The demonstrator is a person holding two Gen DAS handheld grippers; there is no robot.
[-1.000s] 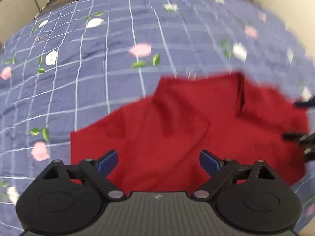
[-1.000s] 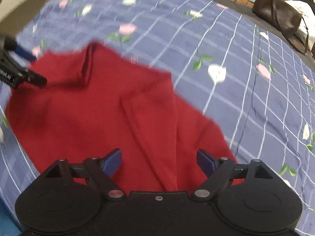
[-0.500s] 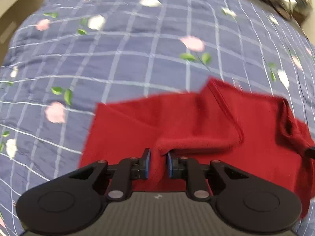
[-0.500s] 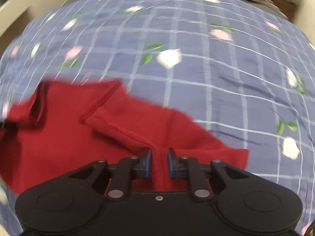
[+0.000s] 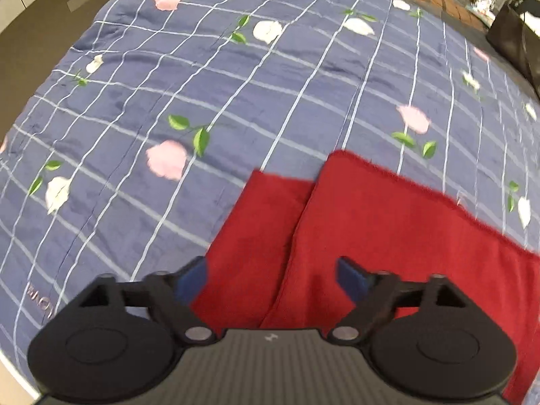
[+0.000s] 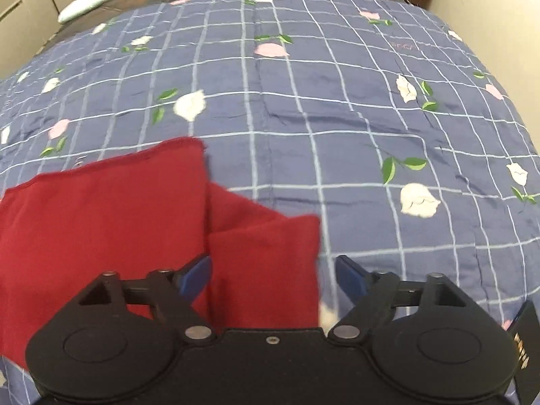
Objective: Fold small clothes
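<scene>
With both grippers hanging over the garment (image 5: 388,236), spread wide and gripping nothing. Left gripper (image 5: 271,278) above its near left part, blue pads parted, red cloth showing between them but not pinched. Right gripper (image 6: 273,278) above its near right corner, pads (image 6: 195,276) just as far apart, likewise holding nothing.

Lying flat on the quilt (image 5: 236,84), on the near side of it, that garment: red, fleecy, soft-looking. A top layer doubled over a lower one. In the left view, a strip of the lower layer (image 5: 256,236) peeking out to the left of the top layer's straight edge. In the right view, the same story mirrored: a smaller panel (image 6: 266,263) poking out to the right of the big folded block (image 6: 101,229), with a fuzzy far hem along the top. No wrinkles to speak of, corners fairly square.

Judging progress: one fold down at least, looks like, released and resting. Side pieces sticking out past the top layer on both ends, so probably more tucking or another halving left before a tidy packet. Exact kind of garment hard to tell from here. Slight blur on the near cloth in both views.
</scene>
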